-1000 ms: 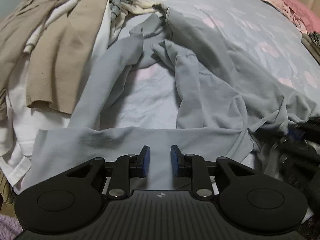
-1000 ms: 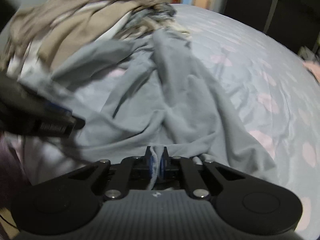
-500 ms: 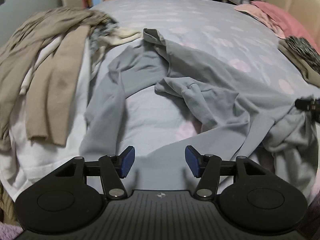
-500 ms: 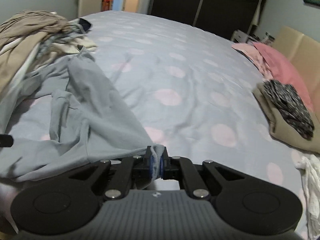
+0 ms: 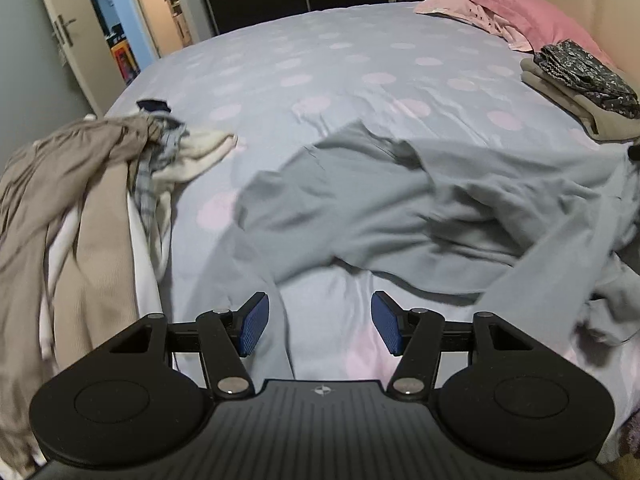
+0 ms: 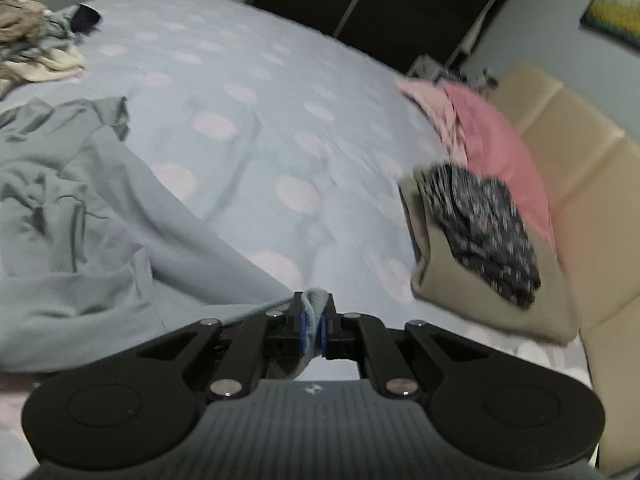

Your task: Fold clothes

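A: Left wrist view: what does it show?

B: The left gripper (image 5: 320,328), black with blue ribbed pads, has its jaws spread wide with nothing between them. It hovers over the near edge of a wide bed with a pale blue sheet dotted with pink circles (image 5: 340,60).

A: Where is the garment being folded?

B: A crumpled grey-blue long-sleeved cotton garment (image 5: 400,208) lies across the middle of the bed, just ahead of the open jaws. It stretches off to the right, and part of it is blurred.

A: And the right wrist view?

B: The right gripper (image 6: 314,326) has its pads pressed together on a bunched edge of that same grey-blue garment (image 6: 80,248), which trails away to the left over the sheet (image 6: 260,80).

A: What else is on the bed?

B: A loose heap of beige, white and checked clothes (image 5: 80,200) lies on the left side. On the right, near a pink pillow (image 5: 532,16) and a cream padded headboard (image 6: 580,160), sits a folded tan garment with a dark speckled one on top (image 6: 480,232).

A: Anything beyond the bed?

B: An open white door (image 5: 68,40) at the far left.
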A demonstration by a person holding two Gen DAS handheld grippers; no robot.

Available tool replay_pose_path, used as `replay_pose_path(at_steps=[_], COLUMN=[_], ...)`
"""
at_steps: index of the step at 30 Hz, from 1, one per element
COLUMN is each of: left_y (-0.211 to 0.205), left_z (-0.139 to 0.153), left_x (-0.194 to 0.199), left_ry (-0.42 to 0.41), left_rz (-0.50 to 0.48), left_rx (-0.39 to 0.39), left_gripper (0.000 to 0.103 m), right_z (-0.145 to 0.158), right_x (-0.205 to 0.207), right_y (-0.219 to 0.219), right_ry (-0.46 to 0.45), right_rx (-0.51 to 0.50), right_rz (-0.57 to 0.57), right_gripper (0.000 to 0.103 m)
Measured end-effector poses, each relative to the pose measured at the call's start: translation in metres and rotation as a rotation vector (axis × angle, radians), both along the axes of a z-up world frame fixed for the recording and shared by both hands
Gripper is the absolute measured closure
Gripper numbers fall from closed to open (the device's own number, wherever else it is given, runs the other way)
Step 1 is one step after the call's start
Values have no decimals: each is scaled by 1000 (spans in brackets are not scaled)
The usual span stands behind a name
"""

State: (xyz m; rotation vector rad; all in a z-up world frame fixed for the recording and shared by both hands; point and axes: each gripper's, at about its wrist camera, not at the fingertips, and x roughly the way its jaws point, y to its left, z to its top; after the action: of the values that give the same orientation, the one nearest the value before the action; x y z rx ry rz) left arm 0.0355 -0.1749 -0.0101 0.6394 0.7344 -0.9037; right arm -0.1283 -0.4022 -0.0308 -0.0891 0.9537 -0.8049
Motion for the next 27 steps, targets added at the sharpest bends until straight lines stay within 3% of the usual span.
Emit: replay_pose_path(at_steps=[5,12,17,20,27], left_y=[-19,-42,-63,-72,-69], left_z=[-5,-18,-37,-49,-82], left_x=[32,78,101,115,140], left_ry=[15,62,64,79,128], left_rz=[22,79,96,128,240], left_rx=[-1,-33,-27,-19,31], left_gripper=[48,48,48,48,48], right_z=[-14,5,-2,-13,-38], right_x=[-3,15,42,61,102], right_y=[-20,4,18,28,37], right_ry=[-27,-136,-206,-207,-187], right_rx=[104,123,302,356,430], right_rz=[0,142,265,310,305], right_gripper=[93,74,71,61,61])
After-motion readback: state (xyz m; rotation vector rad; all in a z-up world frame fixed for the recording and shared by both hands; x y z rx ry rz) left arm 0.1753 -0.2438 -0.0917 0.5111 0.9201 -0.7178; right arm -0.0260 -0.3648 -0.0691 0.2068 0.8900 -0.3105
